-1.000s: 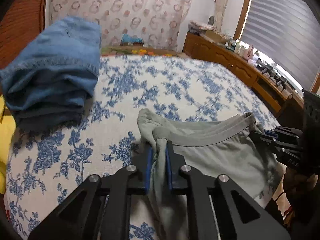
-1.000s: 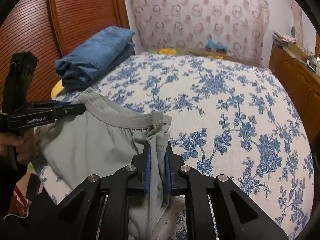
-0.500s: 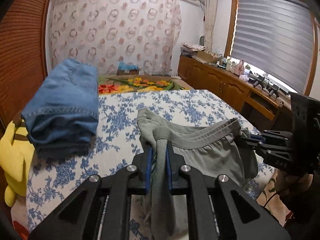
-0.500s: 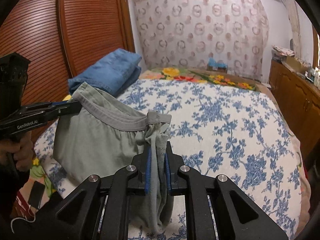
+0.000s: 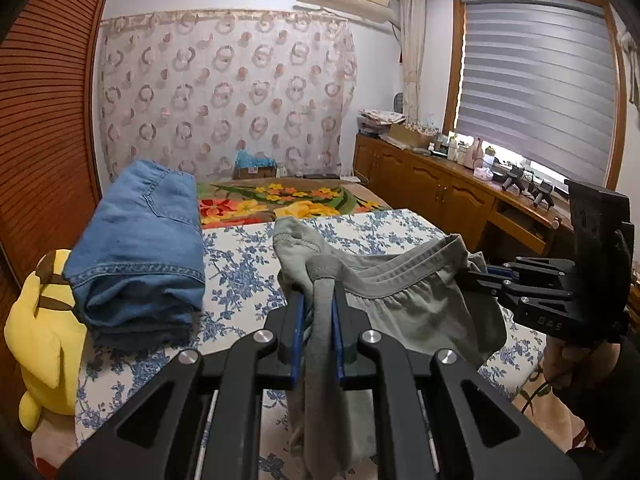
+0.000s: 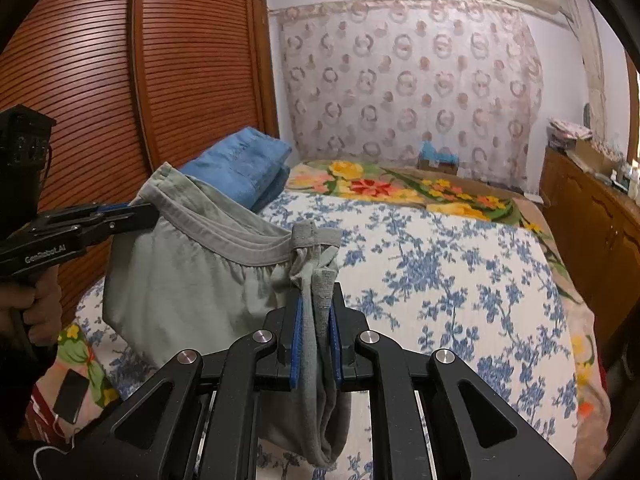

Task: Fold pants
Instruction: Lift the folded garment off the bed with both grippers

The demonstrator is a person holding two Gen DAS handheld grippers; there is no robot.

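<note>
Left wrist view. The left gripper [image 5: 316, 320] is clenched on a bunched fold of the grey pants [image 5: 404, 300]; the waistband end rises between the blue pads [image 5: 297, 332] and the cloth hangs down past them. From the jaws the waistband runs to the right, sagging slightly, to the right gripper [image 5: 474, 274], which pinches its far end. The pants hang in the air above the bed [image 5: 248, 280], whose blue-flowered sheet lies ahead of and below the jaws. Left of the jaws a stack of folded blue jeans [image 5: 140, 248] rests on the sheet, apart from the pants. Further left, touching the stack, sits a yellow plush toy [image 5: 44, 340]. Well ahead, a flowered blanket [image 5: 280, 200] covers the far end of the bed. A wooden sideboard [image 5: 448, 196] stands ahead to the right.

Right wrist view. The right gripper [image 6: 316, 316] is closed on the other gathered end of the pants [image 6: 192, 280], cloth filling the gap between its pads [image 6: 297, 340] and drooping below. The waistband stretches left and upward from the jaws to the left gripper [image 6: 150, 212], which grips it. The body of the garment hangs under that line, left of the jaws. The jeans [image 6: 240, 172] lie ahead to the left, beyond the pants. The sheet [image 6: 440, 272] spreads ahead and right of the jaws.
</note>
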